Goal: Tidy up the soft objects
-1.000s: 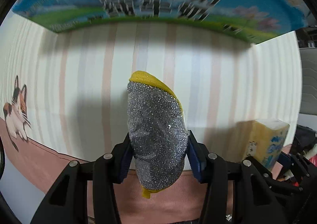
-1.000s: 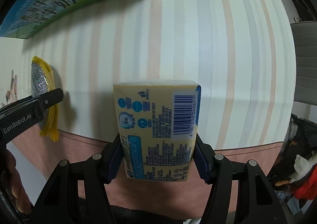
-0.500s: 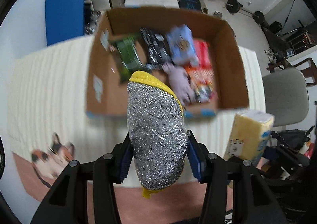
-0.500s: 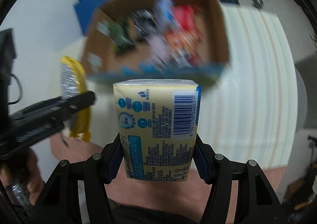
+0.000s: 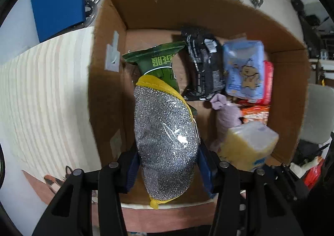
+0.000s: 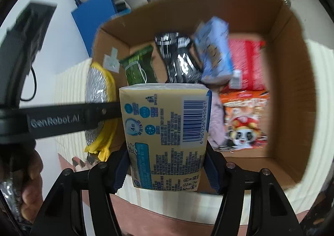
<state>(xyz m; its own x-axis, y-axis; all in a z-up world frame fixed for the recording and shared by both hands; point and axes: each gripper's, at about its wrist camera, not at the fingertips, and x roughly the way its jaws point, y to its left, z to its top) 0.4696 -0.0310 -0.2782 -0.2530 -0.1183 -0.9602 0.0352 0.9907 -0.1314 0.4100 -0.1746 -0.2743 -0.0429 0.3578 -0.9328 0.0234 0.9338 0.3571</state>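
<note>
My left gripper (image 5: 167, 165) is shut on a silver glitter sponge with a yellow back (image 5: 165, 142), held above the near left part of an open cardboard box (image 5: 208, 4). My right gripper (image 6: 167, 163) is shut on a yellow tissue pack with a barcode (image 6: 167, 129), held above the box's near edge. The tissue pack also shows in the left wrist view (image 5: 248, 146), and the sponge in the right wrist view (image 6: 100, 90). The box (image 6: 292, 27) holds a green packet (image 5: 160, 63), a black packet (image 5: 204, 65), a blue pack (image 5: 244, 71), a lilac cloth (image 5: 227, 115) and red and orange packets.
The box stands on a cream striped tablecloth (image 5: 41, 81) with a pink border and a cat print (image 5: 54, 179). A blue board (image 5: 56, 0) and a white chair stand behind the table. A grey chair (image 5: 319, 113) is at the right.
Both grippers rose from table level and tilted down over the box, still holding the sponge and the tissue pack. The box interior has come closer in both views.
</note>
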